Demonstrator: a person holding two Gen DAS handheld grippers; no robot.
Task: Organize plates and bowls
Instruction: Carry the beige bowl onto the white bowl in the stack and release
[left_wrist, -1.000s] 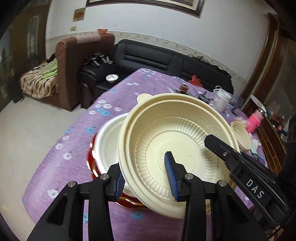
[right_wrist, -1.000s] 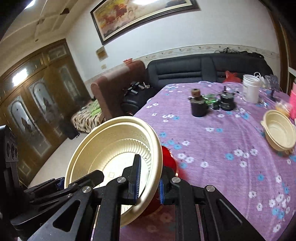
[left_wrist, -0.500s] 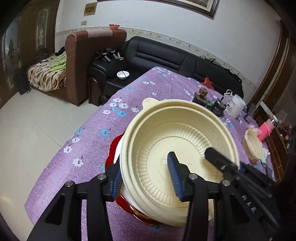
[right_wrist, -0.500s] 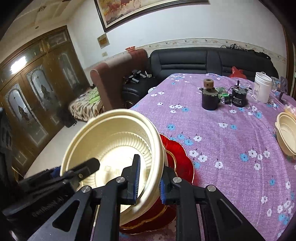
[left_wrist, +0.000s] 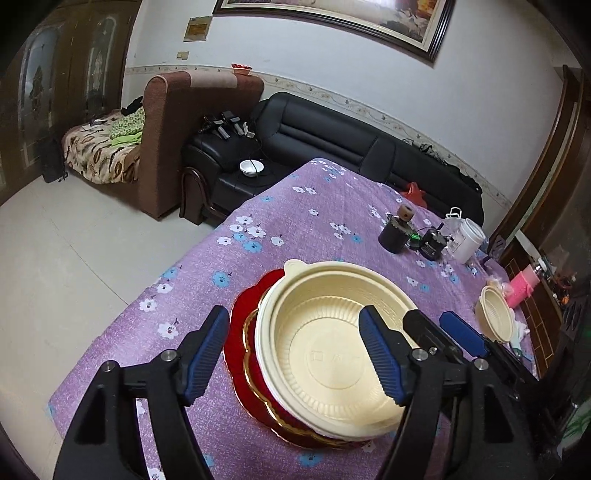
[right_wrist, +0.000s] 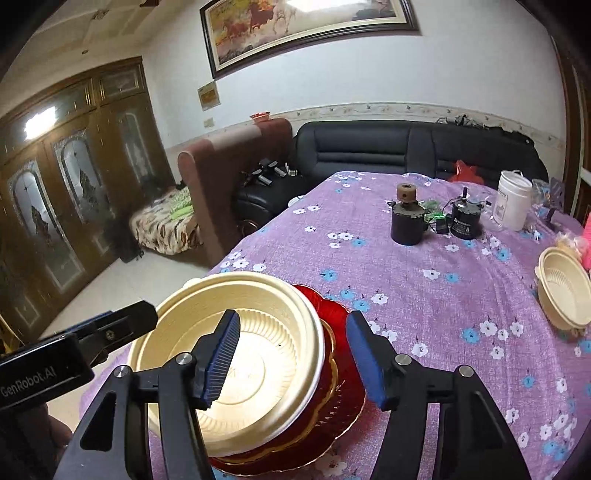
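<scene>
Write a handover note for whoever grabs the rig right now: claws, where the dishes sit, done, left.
Left claw: open, empty, straddling the near left rim of the stack.
Right claw: open, empty, straddling the stack's right rim.
Big cream bowl: nested in a white bowl on the red plate, near edge of the table.
Small cream bowl: alone at the table's far right side, beside a pink item.
Done: big bowl stacked and let go.
Left: probably fetch the small bowl and add it to the stack.
</scene>
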